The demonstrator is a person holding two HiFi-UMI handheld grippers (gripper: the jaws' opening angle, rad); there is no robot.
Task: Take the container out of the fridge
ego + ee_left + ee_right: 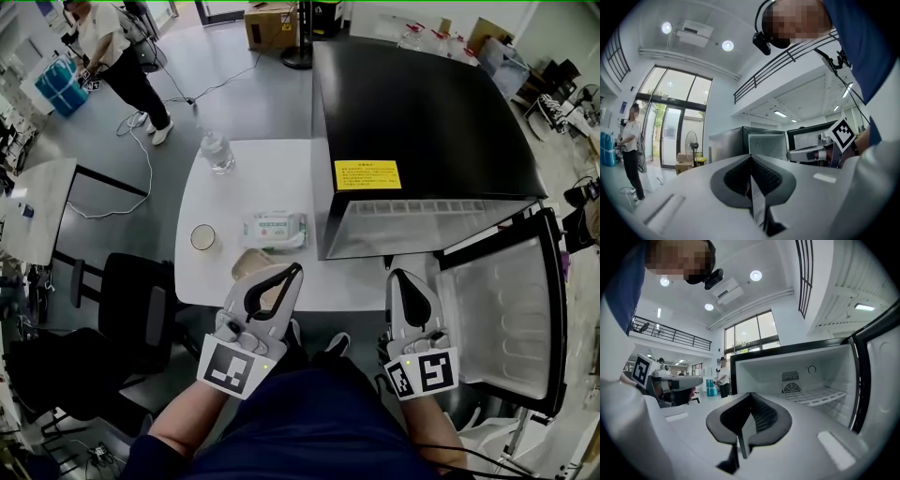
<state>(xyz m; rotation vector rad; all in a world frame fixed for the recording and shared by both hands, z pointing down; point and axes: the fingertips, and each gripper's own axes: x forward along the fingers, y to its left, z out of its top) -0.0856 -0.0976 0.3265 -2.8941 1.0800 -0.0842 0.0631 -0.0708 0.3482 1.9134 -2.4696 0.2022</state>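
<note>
The container (249, 263), a tan shape at the worktop's (272, 183) near edge, shows only in the head view, half hidden behind the left gripper (296, 271). That gripper and the right gripper (399, 276) hang off the near edge, jaws pressed together on nothing. Only the right gripper view looks into the open fridge (801, 364), at its wire shelf (816, 396).
</note>
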